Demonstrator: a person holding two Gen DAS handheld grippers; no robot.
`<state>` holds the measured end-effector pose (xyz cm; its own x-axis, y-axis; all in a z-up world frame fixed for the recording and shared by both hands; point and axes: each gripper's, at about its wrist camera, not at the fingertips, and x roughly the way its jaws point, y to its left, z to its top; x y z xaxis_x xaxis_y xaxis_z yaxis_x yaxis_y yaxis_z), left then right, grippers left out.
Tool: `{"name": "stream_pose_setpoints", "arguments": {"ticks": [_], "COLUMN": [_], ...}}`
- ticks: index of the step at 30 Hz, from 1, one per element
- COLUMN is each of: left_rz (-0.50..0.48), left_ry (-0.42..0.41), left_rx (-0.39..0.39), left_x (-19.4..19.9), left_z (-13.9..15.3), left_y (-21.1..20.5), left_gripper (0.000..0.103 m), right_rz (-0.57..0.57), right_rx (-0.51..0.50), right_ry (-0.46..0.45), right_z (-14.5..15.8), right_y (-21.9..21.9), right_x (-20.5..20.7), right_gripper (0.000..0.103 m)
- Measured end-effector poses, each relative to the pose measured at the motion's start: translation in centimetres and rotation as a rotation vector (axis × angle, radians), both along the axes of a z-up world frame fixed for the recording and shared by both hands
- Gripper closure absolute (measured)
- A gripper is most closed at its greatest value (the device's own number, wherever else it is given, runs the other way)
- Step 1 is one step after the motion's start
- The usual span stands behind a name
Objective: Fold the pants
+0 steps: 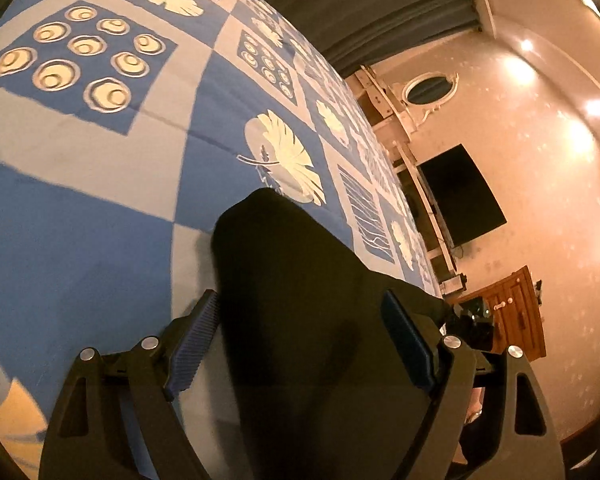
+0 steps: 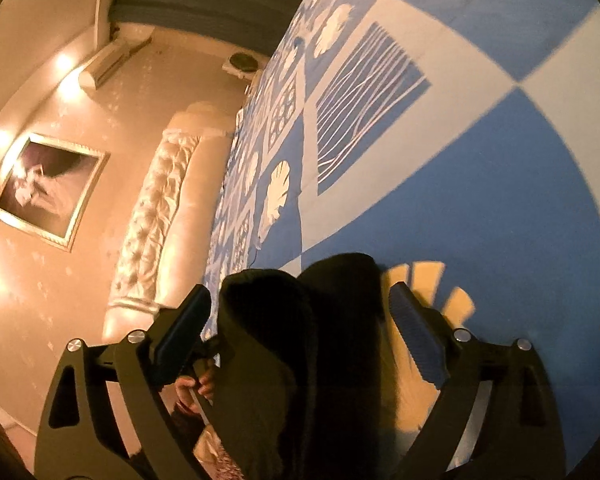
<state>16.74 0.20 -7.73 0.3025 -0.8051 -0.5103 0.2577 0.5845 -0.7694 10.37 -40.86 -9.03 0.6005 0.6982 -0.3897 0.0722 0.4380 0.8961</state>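
Note:
Dark, nearly black pants (image 1: 300, 280) lie on a blue and pale patterned bedspread (image 1: 100, 160). In the left wrist view an end of the pants sits between the fingers of my left gripper (image 1: 300, 312), whose jaws stand wide open on either side of the cloth. In the right wrist view a bunched, rounded fold of the pants (image 2: 300, 320) rises between the fingers of my right gripper (image 2: 300, 312), which is also wide open. Neither pair of pads presses the cloth. The rest of the pants is hidden below both cameras.
The bedspread (image 2: 460, 160) covers a wide bed. A tufted cream headboard (image 2: 152, 208) and a framed picture (image 2: 48, 188) are at the left of the right wrist view. A dark TV (image 1: 464, 196) and a wooden cabinet (image 1: 512, 316) are beyond the bed's edge.

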Motion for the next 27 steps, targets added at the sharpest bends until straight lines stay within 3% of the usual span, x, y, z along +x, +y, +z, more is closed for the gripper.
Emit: {"name": "stream_pose_setpoints", "arguments": {"ticks": [8,11,12,14,17,21,27], "left_rz": [-0.006,0.005,0.015,0.031,0.043,0.05,0.061], "left_ry": [0.036,0.048,0.046,0.041,0.025,-0.01,-0.027], "left_rx": [0.013,0.016,0.016,0.08,0.122,0.181,0.206], "left_x": [1.8,2.0,2.0,2.0,1.8,1.6,1.6], "left_z": [-0.4,-0.3,-0.2,-0.3,-0.6,-0.2,0.1], "left_y": [-0.9,-1.1,-1.1,-1.2,-1.2,-1.7,-1.7], "left_gripper": [0.022,0.022,0.024,0.053,0.063,0.068,0.069], "right_rz": [0.019,0.027,0.023,0.021,0.021,0.012,0.007], "right_rx": [-0.004,-0.041,-0.035,-0.03,-0.03,-0.025,-0.024], "right_ry": [0.004,0.031,0.037,0.044,0.045,0.037,0.035], "right_z": [-0.3,-0.5,-0.7,-1.1,-1.4,-1.4,-1.6], "right_y": [0.8,0.7,0.6,0.3,0.3,0.6,0.5], "right_x": [2.0,1.9,1.7,1.6,1.5,1.6,1.7], "right_gripper": [0.013,0.032,0.041,0.05,0.06,0.064,0.064]}}
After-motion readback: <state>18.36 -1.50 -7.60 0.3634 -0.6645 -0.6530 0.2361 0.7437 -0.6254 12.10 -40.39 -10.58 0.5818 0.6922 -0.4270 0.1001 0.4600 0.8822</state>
